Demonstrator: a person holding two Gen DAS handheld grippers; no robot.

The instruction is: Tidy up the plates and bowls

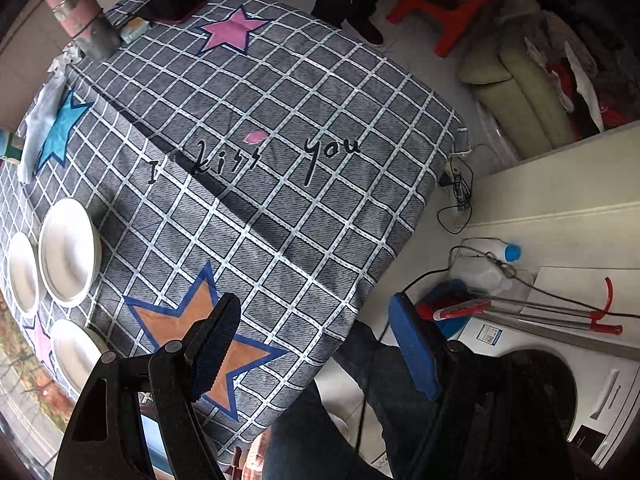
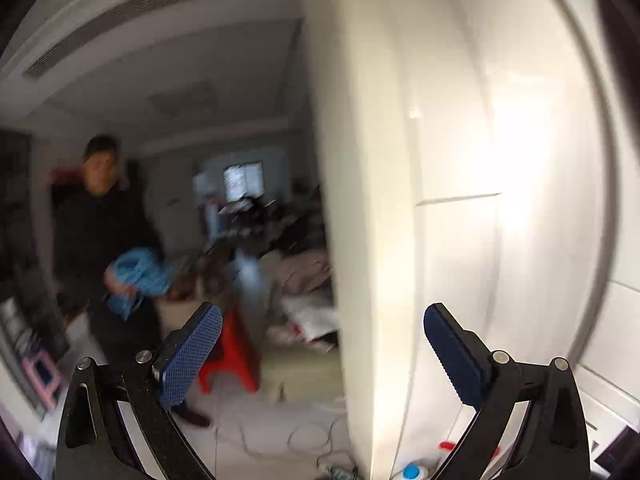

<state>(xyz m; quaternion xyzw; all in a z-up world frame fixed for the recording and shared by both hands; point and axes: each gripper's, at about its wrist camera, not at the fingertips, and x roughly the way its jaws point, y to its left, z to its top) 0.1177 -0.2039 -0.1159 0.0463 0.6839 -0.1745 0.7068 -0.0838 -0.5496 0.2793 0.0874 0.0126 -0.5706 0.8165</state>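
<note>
Checked star-print cloth covers the counter (image 1: 280,128); three white dishes (image 1: 69,252) sit at frame lower left. Left hand-held gripper (image 1: 316,344) wide open, empty; right hand-held gripper (image 2: 322,356) likewise, facing blurred room. Dishes likely stiff, slick, breakable: pinch at rim.

A table (image 1: 280,184) under a grey checked cloth with coloured stars stands on a pale tiled floor (image 1: 408,64). Beyond it are a red plastic stool (image 1: 448,16) and a green sofa (image 1: 520,92) heaped with clothes. A white washing machine (image 1: 580,392) sits by a glossy white cabinet (image 2: 480,200). A ceiling vent (image 2: 120,20) runs overhead; daylight enters through a far window (image 2: 244,180).
</note>
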